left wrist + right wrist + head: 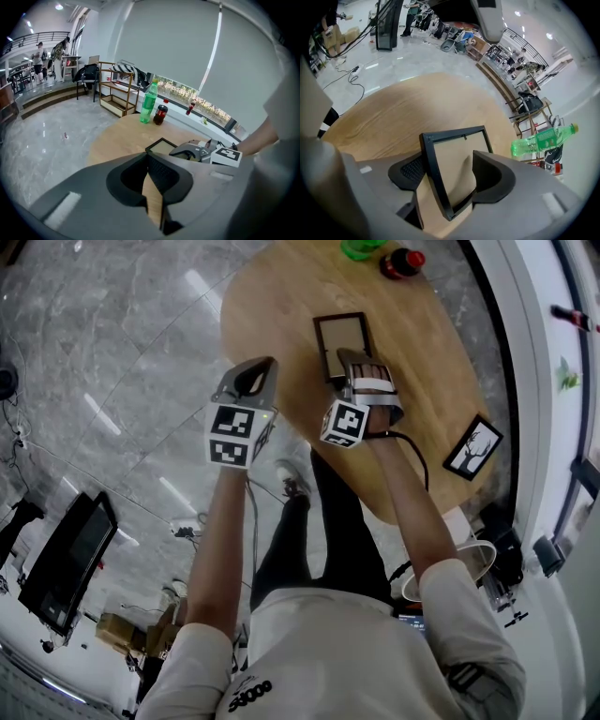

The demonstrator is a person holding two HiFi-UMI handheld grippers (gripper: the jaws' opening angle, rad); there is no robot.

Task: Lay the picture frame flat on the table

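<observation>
Black-rimmed rectangular picture frame (341, 334) with a plain tan panel facing up sits on the pale oval wooden table (281, 306). To us it looks flat or very nearly so, though we cannot tell whether a stand props it from beneath. Our right gripper (356, 367) hangs over the frame's near end, pointing steeply down. In the right gripper view we see the right gripper (450, 161) with its jaws spread wide and gripping nothing. The left rail of the picture frame (457, 140) runs up between them, and as far as we can see it touches neither pad. The frame's long axis runs away from us across the table, roughly in line with the way those jaws point.

Our left gripper (251, 381) is off to the left, beyond the table edge and over the grey floor, well apart from the frame. In its own view the left gripper (149, 157) has its tips pressed together on nothing. The right hand is therefore the nearer one, and we judge that its next move should draw clear along the rail without snagging it.
</observation>
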